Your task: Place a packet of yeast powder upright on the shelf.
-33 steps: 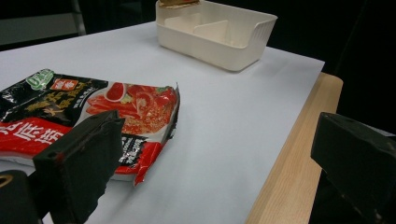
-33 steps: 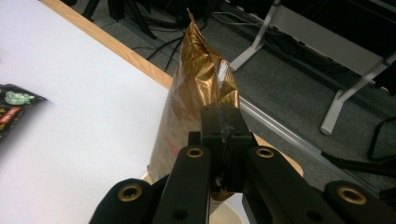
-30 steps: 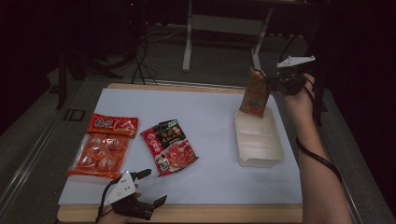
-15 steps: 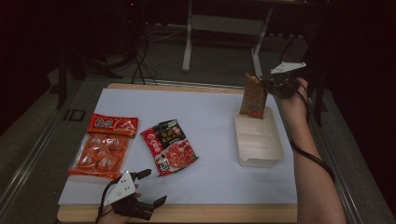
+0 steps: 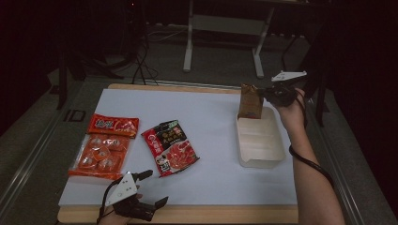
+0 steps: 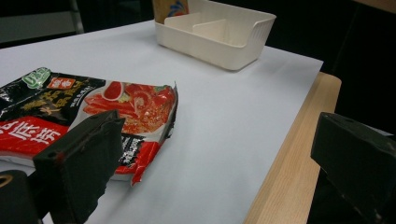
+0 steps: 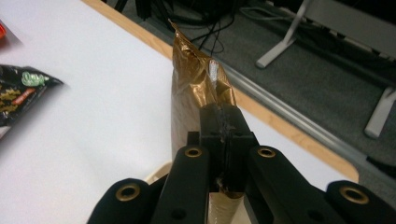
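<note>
My right gripper is shut on the top edge of a brown-gold snack bag. The bag hangs upright with its bottom in the far end of a cream divided tray. My left gripper rests open at the table's near left edge with nothing between its fingers. A black-and-red food packet lies flat just beyond it. An orange-red packet of round snacks lies at the left of the white mat.
The white mat covers a wooden table whose bare edge runs along the front. Beyond the far edge are a grey floor, cables and a metal stand's legs.
My right gripper has come down with the brown-gold bag, and the bag's bottom now sits lower in the tray's far end. The left gripper has stayed put.
</note>
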A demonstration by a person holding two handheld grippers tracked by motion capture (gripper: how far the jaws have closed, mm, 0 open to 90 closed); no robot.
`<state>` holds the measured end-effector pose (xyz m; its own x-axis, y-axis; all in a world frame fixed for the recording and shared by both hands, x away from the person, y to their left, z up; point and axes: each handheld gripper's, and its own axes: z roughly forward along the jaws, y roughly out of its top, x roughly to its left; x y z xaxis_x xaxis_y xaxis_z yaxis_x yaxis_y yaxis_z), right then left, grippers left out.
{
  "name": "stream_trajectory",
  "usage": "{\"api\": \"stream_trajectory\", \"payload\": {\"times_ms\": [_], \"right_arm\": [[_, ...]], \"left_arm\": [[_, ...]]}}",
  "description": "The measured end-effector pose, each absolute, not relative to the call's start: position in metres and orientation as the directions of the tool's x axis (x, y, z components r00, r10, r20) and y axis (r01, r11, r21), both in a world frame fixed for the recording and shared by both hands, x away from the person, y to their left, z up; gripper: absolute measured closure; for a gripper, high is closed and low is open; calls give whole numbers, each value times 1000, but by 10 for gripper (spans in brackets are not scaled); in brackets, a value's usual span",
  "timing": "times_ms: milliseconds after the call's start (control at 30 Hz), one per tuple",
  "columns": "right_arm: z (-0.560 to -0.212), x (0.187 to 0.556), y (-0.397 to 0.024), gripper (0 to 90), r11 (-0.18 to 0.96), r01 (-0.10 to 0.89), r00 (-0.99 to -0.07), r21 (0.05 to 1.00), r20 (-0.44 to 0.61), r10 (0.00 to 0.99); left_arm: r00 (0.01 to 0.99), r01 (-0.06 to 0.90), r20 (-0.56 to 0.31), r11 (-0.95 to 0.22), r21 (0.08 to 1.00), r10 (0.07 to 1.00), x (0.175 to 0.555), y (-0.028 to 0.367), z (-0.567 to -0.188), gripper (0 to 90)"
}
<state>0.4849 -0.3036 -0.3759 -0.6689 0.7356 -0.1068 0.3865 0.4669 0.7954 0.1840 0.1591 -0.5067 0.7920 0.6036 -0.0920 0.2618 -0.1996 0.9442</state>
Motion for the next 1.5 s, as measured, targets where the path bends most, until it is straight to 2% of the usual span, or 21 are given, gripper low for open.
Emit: {"api": "stream_trajectory", "payload": {"times_ms": [267, 467, 567, 700, 833, 967, 1100, 1233, 1500], "right_arm": [[-392, 482, -311, 879, 438, 414, -650, 798, -77, 756], [-385, 476, -314, 769, 435, 430, -630, 791, -83, 772], [-380, 471, -315, 642, 410, 416, -617, 812, -79, 783], [-370, 462, -314, 554, 370, 414, -605, 832, -52, 794], [-363, 449, -312, 416, 342, 384, -603, 858, -48, 796], [-360, 436, -313, 242, 288, 379, -597, 879, -6, 802], [-363, 422, -312, 135, 248, 395, -611, 884, 52, 790], [-367, 402, -309, 110, 220, 370, -634, 903, 72, 770], [-379, 357, -299, 131, 206, 311, -692, 928, 73, 718]], "left_arm": [[794, 260, -88, -205, 944, 602, 184, 158, -507, 29], [794, 257, -86, -204, 945, 602, 183, 158, -506, 29], [794, 257, -85, -206, 944, 602, 183, 157, -506, 30], [795, 257, -84, -207, 944, 601, 182, 157, -506, 29], [795, 256, -85, -206, 944, 601, 182, 157, -506, 30], [795, 257, -84, -208, 944, 600, 182, 156, -506, 30], [790, 266, -82, -219, 939, 607, 183, 155, -507, 30], [786, 276, -82, -229, 934, 613, 183, 153, -508, 29], [765, 292, -98, -208, 934, 636, 185, 154, -505, 30]]}}
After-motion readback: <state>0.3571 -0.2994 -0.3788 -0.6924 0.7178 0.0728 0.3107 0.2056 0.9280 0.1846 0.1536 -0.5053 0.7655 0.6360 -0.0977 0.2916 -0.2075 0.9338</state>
